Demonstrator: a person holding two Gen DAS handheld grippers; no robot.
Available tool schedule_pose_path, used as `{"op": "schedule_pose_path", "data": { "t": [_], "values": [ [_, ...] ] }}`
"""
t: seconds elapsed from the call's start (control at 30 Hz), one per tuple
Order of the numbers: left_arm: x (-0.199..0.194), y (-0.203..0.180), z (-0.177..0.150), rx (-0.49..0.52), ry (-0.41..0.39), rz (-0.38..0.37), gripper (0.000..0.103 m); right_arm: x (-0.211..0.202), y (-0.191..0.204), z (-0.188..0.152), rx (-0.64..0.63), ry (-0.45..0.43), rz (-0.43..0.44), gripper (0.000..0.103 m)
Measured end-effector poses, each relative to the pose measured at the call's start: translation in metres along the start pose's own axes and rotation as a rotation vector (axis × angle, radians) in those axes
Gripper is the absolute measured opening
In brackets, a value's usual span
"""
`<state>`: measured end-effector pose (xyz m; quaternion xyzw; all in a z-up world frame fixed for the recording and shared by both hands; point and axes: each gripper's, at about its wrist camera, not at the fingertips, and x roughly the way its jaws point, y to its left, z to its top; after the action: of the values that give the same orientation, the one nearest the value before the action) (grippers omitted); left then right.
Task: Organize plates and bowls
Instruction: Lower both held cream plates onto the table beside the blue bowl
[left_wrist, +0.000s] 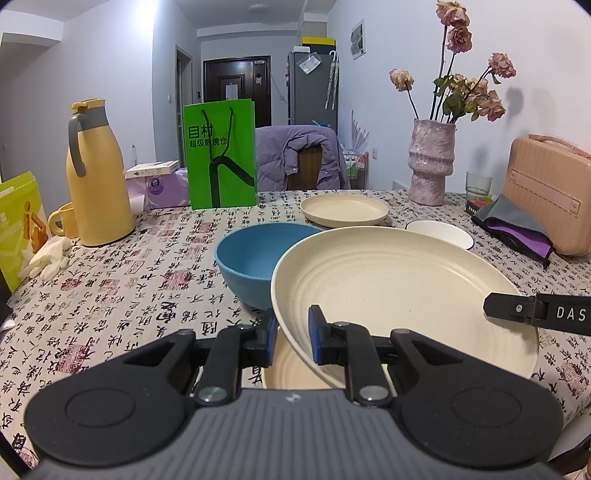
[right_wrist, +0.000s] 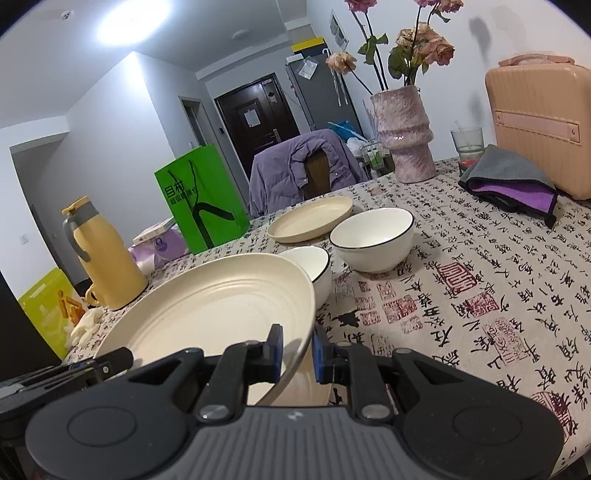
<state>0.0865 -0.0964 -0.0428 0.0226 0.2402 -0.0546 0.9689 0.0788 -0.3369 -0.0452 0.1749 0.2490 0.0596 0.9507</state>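
Left gripper (left_wrist: 291, 338), right gripper (right_wrist: 297, 350) angled down, fingers pinching opposite rims of raised cream plate (left_wrist: 402, 291).

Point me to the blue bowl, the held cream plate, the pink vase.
Round blue bowl (left_wrist: 255, 254), left wrist view, inner wall.
Large ridged cream plate (left_wrist: 399, 291), left wrist view, centre of its face.
Textured pink ceramic vase (right_wrist: 406, 136), right wrist view, middle of its body.

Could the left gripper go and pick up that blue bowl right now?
Probably not: the left gripper is shut on the rim of the big cream plate, so it isn't free, though the blue bowl sits close ahead.
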Motion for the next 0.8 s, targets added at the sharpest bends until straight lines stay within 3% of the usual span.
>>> {"op": "schedule_pose_path", "data": {
  "t": [0.8],
  "values": [
    [0.012,0.004,-0.017,0.009,0.055,0.008,0.018,0.016,0.001,-0.016,-0.027,0.070,-0.018,0.016]
  ]
}}
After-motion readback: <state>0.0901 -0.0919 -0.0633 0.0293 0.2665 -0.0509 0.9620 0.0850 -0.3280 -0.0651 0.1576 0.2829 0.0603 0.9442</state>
